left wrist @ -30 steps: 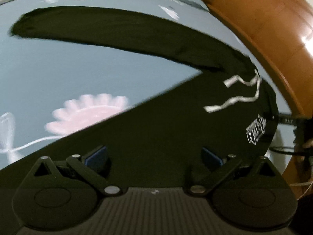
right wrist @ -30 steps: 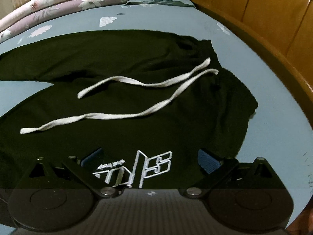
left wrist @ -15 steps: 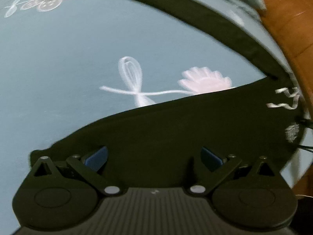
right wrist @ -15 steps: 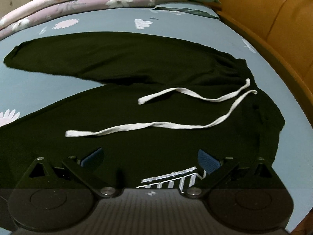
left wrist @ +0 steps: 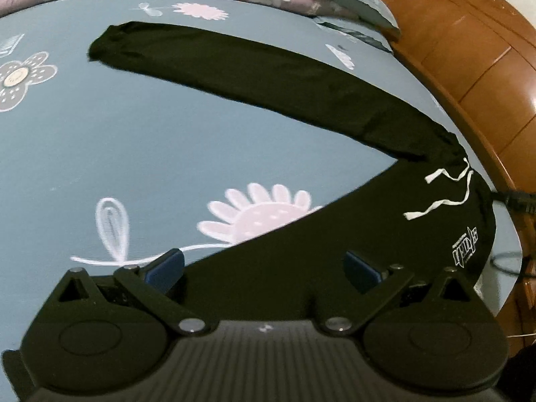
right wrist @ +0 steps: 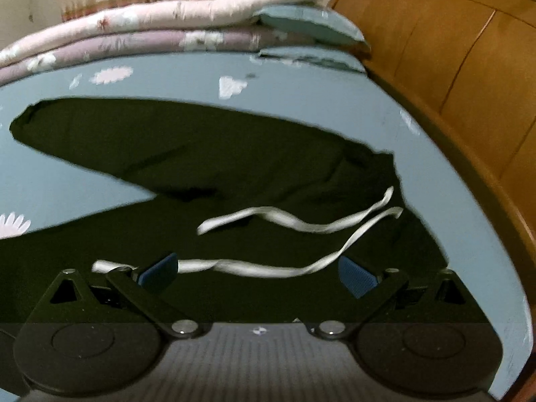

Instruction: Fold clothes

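Note:
Black trousers point(left wrist: 268, 107) lie spread on a blue bed sheet point(left wrist: 100, 154), legs apart in a V, waistband at the right with white drawstrings point(left wrist: 439, 197) and a white logo point(left wrist: 465, 244). My left gripper point(left wrist: 264, 268) stands open over the near leg, blue pads wide apart, nothing between them. In the right wrist view the same trousers point(right wrist: 201, 154) fill the middle, the drawstrings point(right wrist: 301, 224) trailing leftward from the waistband. My right gripper point(right wrist: 258, 273) is open above the near leg, close to the lower drawstring, holding nothing.
Folded quilts and a pillow point(right wrist: 167, 26) are stacked at the far side of the bed. A wooden headboard point(right wrist: 452, 67) curves along the right. The sheet carries flower prints point(left wrist: 261, 214). A dark cable point(left wrist: 512, 197) shows by the right edge.
The left view swung from the near leg's left part back towards the waistband. The right gripper pulled back and tilted up, so the logo left its view and the quilts came in.

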### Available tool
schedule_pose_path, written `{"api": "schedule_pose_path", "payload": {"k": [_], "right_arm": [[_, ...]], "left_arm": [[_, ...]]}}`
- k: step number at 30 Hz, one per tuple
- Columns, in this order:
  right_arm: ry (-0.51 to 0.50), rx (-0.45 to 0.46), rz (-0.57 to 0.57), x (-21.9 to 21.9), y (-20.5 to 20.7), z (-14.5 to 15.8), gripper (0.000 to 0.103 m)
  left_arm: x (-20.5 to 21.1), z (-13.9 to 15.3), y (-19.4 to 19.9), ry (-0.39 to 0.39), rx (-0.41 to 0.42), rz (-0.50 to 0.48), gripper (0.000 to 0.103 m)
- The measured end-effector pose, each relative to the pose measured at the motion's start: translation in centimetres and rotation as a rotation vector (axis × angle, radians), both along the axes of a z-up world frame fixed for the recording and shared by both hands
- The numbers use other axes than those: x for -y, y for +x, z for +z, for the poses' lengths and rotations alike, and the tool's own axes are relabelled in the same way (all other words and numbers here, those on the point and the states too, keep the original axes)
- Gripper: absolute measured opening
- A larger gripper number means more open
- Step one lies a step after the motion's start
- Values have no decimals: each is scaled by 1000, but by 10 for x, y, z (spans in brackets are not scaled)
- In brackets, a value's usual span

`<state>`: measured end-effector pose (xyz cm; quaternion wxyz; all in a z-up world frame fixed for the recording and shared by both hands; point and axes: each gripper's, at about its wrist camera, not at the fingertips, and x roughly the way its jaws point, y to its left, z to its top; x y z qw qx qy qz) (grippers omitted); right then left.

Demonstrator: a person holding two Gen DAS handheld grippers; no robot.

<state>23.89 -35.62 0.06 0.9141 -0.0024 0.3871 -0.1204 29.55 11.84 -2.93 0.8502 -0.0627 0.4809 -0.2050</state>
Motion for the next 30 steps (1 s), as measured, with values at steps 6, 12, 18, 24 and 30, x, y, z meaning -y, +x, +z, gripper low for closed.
{"api": "schedule_pose_path", "payload": {"k": [6, 12, 18, 24, 30], "right_arm": [[19, 70, 30, 76, 21, 14, 102], [34, 87, 78, 137, 47, 6, 89], [59, 31, 119, 186, 84, -19, 63], [40, 10, 169, 221, 122, -23, 53], [8, -11, 283, 230, 177, -20, 46]], "left_arm": [[43, 5, -6, 73, 8, -58, 98], [91, 14, 0, 126, 15, -100, 96], [134, 20, 15, 190, -5, -150, 93], [171, 28, 38, 215, 3, -226, 79], [204, 38, 56, 205, 39, -285, 77]]}}
